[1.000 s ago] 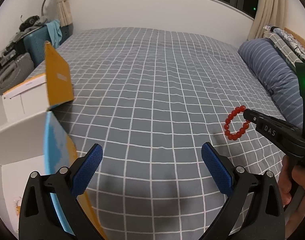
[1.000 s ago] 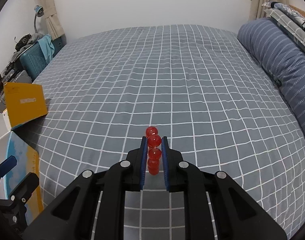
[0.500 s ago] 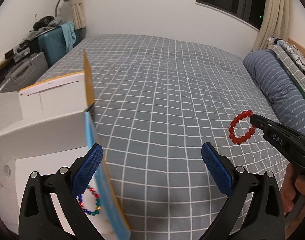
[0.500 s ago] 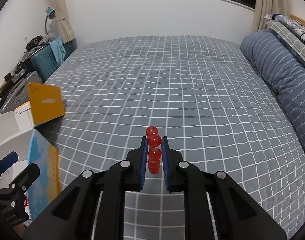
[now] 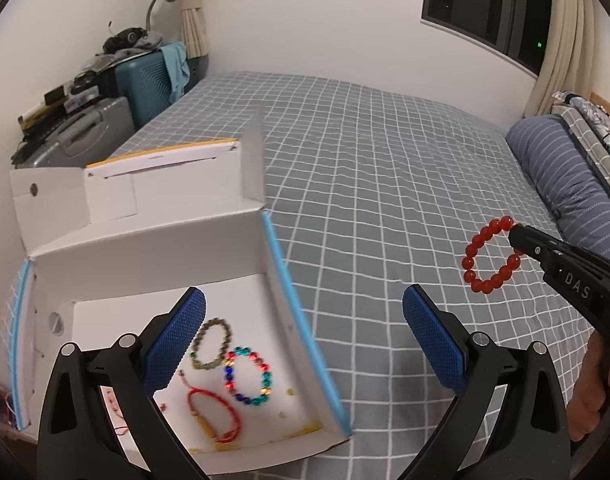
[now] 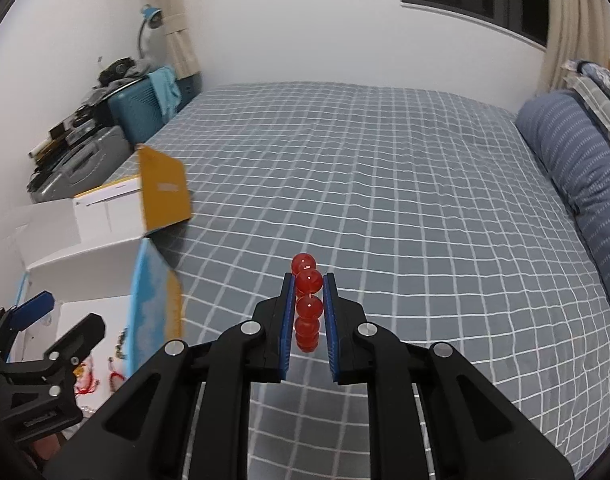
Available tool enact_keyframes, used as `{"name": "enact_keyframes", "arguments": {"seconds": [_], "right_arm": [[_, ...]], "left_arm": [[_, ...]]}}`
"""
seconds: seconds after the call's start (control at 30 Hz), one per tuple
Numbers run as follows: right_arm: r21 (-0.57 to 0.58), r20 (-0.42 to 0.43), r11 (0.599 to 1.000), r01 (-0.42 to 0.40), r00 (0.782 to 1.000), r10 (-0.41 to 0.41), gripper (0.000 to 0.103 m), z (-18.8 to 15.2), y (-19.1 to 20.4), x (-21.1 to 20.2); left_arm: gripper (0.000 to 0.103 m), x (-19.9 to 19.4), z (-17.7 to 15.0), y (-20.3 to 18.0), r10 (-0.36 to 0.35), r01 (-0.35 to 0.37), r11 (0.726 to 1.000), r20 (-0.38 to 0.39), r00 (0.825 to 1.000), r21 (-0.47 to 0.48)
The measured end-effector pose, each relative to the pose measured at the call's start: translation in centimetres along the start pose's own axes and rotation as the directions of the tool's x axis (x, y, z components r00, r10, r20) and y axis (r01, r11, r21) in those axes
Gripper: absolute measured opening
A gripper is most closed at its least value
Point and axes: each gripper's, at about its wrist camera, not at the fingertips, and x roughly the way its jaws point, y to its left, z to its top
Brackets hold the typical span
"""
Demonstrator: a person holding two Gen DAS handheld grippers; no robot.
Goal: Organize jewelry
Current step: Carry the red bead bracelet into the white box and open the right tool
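Left wrist view: we look straight down into the open white cardboard box at the bed's left edge. On its floor lie three bracelets: a dull brown beaded one, a multicolour glossy beaded one, and a red cord one; all slightly blurred, so the finer bits around them we can't identify. The right wrist view shows only the box's blue-and-yellow outer wall and a sliver of the contents.

Our left gripper hangs over the box's right wall, textured blue pads spread wide, nothing between them.

Checked grey bedspread, soft, lightly wrinkled.

Our right gripper is clamped on the red bead bracelet, with round translucent beads, held in the air above the bedspread, well right of the box. Only the left view shows it as a full loop hanging off the fingertips.
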Motion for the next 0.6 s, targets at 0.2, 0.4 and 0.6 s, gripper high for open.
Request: {"name": "enact_keyframes", "arguments": {"seconds": [0.2,0.4,0.6], "right_arm": [[-0.057,0.021,0.998,-0.035,0.999,0.036,0.013,0.1,4.1,-1.2],[-0.092,0.018,0.992,-0.081,0.996,0.083,0.013,-0.2,8.3,-0.9],[-0.135,0.019,0.984,-0.117,0.992,0.121,0.013,-0.5,12.2,-1.0]], "left_arm": [[0.097,-1.8,-0.2,3.7,0.024,-0.023,0.998,0.013,1.000,-0.053],[0.097,-3.3,-0.7,6.4,0.059,-0.057,0.996,0.026,0.998,-0.072],[0.097,-3.8,-1.4,9.3,0.101,-0.099,0.990,0.022,0.995,-0.098]]}}
